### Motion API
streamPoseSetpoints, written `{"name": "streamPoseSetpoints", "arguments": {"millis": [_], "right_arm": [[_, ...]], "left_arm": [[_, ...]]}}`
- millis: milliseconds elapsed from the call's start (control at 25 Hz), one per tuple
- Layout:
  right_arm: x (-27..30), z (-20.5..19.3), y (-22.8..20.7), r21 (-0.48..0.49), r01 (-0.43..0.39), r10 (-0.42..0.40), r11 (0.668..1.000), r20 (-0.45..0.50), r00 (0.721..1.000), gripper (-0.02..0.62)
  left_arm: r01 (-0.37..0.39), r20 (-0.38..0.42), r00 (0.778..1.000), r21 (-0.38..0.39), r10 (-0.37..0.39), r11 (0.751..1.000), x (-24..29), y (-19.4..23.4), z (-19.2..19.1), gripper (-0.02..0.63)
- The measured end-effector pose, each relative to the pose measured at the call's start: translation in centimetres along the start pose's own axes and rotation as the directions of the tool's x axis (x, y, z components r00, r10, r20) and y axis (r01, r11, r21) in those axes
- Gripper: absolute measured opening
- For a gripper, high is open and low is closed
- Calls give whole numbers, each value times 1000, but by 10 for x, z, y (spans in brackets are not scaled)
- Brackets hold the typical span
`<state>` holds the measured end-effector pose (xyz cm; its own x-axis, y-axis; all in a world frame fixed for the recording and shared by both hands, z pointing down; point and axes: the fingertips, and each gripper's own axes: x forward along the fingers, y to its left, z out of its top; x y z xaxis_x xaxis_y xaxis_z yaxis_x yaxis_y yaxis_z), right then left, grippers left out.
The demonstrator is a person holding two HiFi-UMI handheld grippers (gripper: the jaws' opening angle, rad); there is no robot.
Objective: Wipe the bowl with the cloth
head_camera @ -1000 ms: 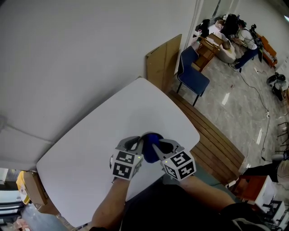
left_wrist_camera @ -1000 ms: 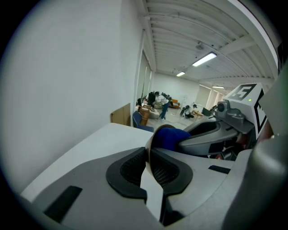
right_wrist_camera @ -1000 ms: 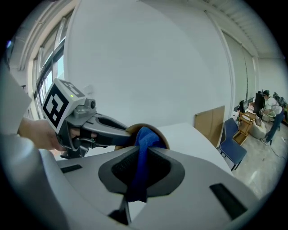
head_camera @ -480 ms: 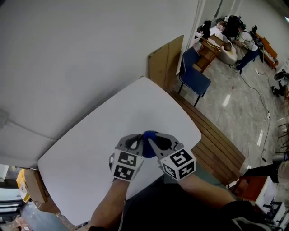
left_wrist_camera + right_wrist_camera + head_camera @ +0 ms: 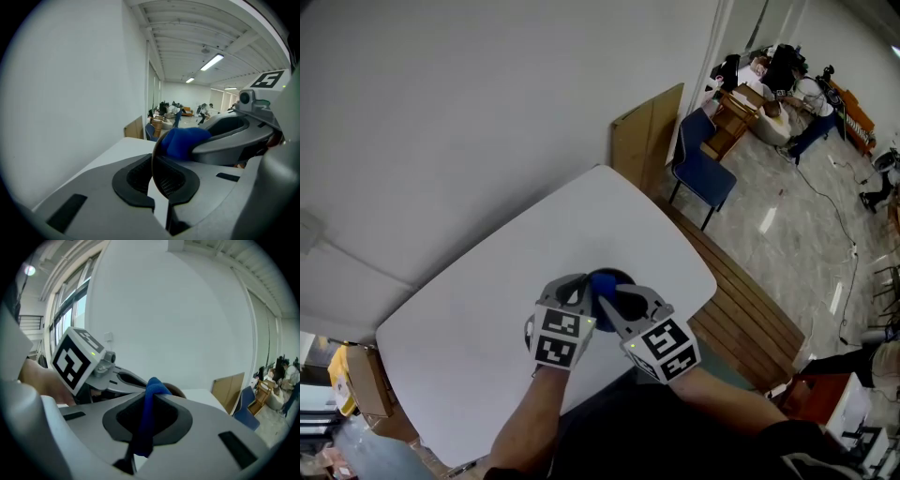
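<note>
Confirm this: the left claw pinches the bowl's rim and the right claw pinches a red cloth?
Wrong colour: the cloth is blue, as the right gripper view shows. The left claw pinches the bowl by its rim; the right claw pinches the cloth.

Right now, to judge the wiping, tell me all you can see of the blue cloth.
The cloth is deep blue, soft and fleecy-looking, folded into a narrow strip. The right gripper is clamped on it, jaws pressing both sides, a bunched end poking beyond them. That end lies against the dark bowl, over the white table.
</note>
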<state>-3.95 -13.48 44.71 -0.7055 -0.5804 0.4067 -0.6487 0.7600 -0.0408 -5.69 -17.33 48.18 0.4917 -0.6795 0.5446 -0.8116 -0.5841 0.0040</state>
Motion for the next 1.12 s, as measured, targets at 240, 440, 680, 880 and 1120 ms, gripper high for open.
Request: {"name": "streamPoseSetpoints", "arguments": {"millis": [240,440,680,880,1120], "right_arm": [[-21,40,-7,-74,54,-42,996,146,988,35],[-49,98,10,-59,-34,53,998,349,936,35],[-24,31,3,12,-34,33,999,101,994,35],[-17,-20,-3,37,-23,25,999,-58,998,35],[-8,-57,-18,-50,27,-36,998,-192,981,35]], "left_arm": [[30,-13,999,-88,-31,996,0,2,-14,17],[56,-17,998,-137,-59,989,4,-3,-20,17],[58,10,998,-184,-57,981,2,2,-13,17],[39,25,999,-211,-35,977,-1,13,-8,17],[20,12,1000,-173,-18,985,-1,10,-6,35]]}}
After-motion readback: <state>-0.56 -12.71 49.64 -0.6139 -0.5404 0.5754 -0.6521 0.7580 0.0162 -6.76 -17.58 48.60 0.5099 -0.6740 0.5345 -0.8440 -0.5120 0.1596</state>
